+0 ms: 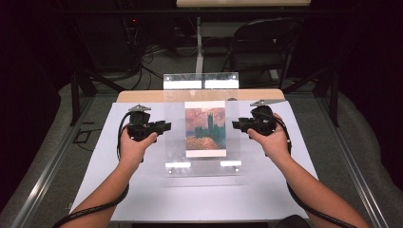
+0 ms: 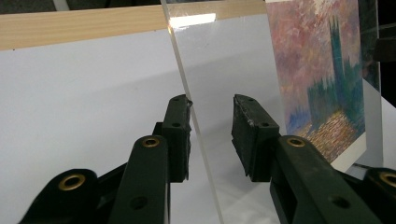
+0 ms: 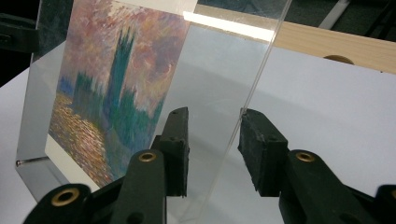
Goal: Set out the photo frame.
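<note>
Above the white counter (image 1: 142,194), a clear acrylic sheet (image 1: 202,161) over a painting print (image 1: 205,129) sits between both grippers, left gripper (image 1: 164,127) and right gripper (image 1: 236,125), jaws apart around its edges, unclamped.

Each tool, left (image 1: 164,126) and right (image 1: 236,124), apparently flanks the clear panel (image 1: 202,164) over the picture (image 1: 205,128).

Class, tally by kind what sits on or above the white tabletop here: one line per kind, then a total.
Clear acrylic panels: 2 (one raised, one at the back)
Painting prints: 1
Handheld grippers: 2 (left, right)
Total: 5
</note>
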A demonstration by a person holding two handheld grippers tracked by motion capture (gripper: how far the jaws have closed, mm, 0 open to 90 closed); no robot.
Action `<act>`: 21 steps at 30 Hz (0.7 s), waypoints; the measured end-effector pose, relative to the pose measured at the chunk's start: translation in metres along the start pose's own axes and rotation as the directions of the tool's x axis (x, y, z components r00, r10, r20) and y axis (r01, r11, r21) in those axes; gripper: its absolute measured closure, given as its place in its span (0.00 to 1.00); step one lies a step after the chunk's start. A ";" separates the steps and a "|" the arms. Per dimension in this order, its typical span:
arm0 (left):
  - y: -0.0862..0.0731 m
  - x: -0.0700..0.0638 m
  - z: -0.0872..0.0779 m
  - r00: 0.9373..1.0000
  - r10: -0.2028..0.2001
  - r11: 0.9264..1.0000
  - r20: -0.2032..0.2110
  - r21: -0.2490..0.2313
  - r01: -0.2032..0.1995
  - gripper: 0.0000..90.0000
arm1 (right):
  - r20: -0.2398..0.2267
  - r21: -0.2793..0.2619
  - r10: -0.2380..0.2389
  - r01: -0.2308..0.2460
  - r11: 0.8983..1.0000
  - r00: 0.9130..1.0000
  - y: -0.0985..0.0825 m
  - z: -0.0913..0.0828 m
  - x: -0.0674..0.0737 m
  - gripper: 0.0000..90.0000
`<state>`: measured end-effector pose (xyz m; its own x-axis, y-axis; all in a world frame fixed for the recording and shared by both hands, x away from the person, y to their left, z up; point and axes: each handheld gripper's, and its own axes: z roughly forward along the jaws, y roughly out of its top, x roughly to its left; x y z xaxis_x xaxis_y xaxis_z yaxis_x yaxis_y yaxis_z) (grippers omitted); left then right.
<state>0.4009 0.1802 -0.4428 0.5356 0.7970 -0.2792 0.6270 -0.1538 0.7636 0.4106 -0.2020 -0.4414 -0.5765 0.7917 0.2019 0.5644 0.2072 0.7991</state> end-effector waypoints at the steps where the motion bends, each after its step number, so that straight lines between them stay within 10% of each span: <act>1: 0.000 -0.001 -0.001 1.000 0.005 1.000 -0.001 0.001 -0.005 0.75 | -0.002 0.001 0.004 -0.004 1.000 1.000 0.000 -0.001 0.001 0.71; 21: -0.013 -0.014 -0.023 0.999 0.041 0.999 0.004 -0.030 -0.041 0.82 | -0.031 -0.006 -0.043 0.042 0.999 0.999 -0.007 -0.024 0.011 0.78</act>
<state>0.3722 0.1848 -0.4351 0.5629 0.7879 -0.2498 0.5873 -0.1686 0.7916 0.3862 -0.2082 -0.4309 -0.6180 0.7641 0.1850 0.5357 0.2370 0.8105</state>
